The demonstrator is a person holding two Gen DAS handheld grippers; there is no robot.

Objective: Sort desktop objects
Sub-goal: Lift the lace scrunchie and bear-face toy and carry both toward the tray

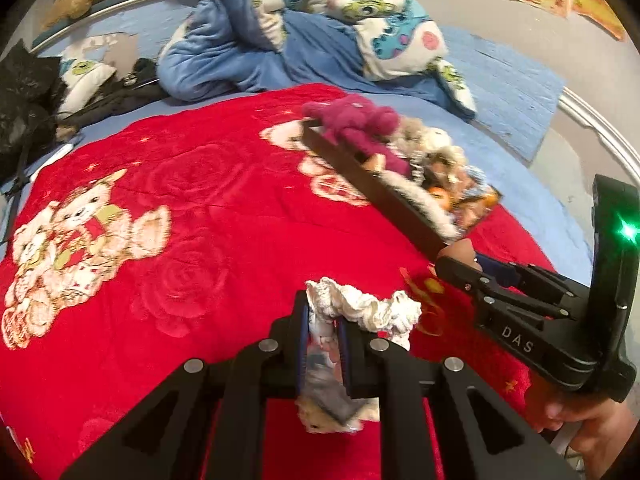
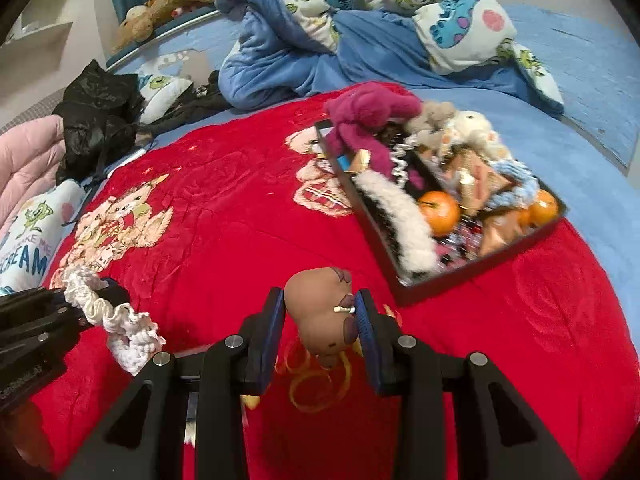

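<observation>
The left gripper (image 1: pixel 324 330) is clenched on a white frilly scrunchie (image 1: pixel 360 308), which hangs in the air above the red blanket (image 1: pixel 192 184). The right gripper (image 2: pixel 320 320) is grasping a small brown animal figure (image 2: pixel 324 312) between its blue pads, also lifted over the blanket. Near them, on the blanket, stands a black tray (image 2: pixel 472 270) full of plush toys and oranges (image 2: pixel 438 210).

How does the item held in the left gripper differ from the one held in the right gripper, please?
The white scrunchie in the left gripper is soft, ruffled fabric and droops sideways; the brown figurine in the right gripper is smooth, rounded and rigid. The scrunchie needs nearly shut jaws; the figurine holds them wider. Both are clamped above the red blanket.
</observation>
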